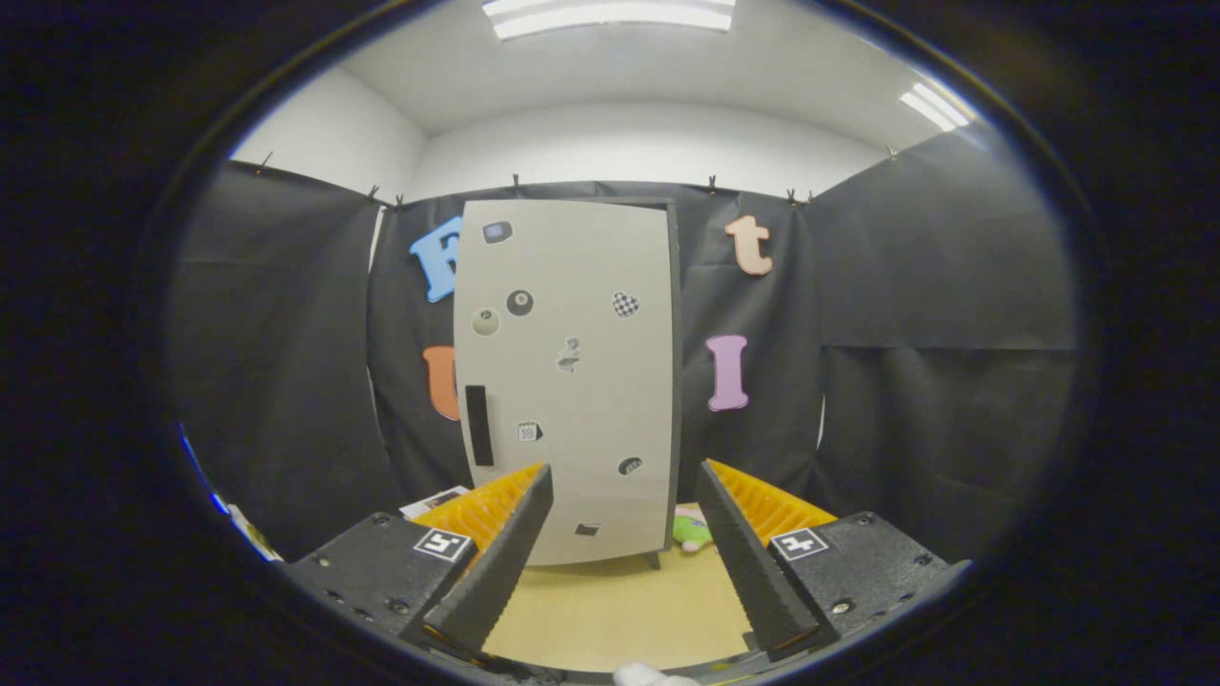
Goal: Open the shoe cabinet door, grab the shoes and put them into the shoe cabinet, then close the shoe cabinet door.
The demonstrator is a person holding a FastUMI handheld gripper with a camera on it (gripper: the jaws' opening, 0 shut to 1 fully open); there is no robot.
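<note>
A tall light-grey shoe cabinet stands upright on the wooden table, straight ahead of my fingers, with its door shut. A dark vertical handle sits on the door's left side, and several small stickers dot the door. My gripper is open, its two fingers spread wide with nothing between them, a short way back from the cabinet's lower half. A green and pink object pokes out by the cabinet's right foot, just inside my right finger; I cannot tell whether it is a shoe.
The light wooden tabletop runs from below my fingers to the cabinet's base. Some paper or a booklet lies left of the cabinet behind my left finger. Black cloth walls close the booth behind and on both sides.
</note>
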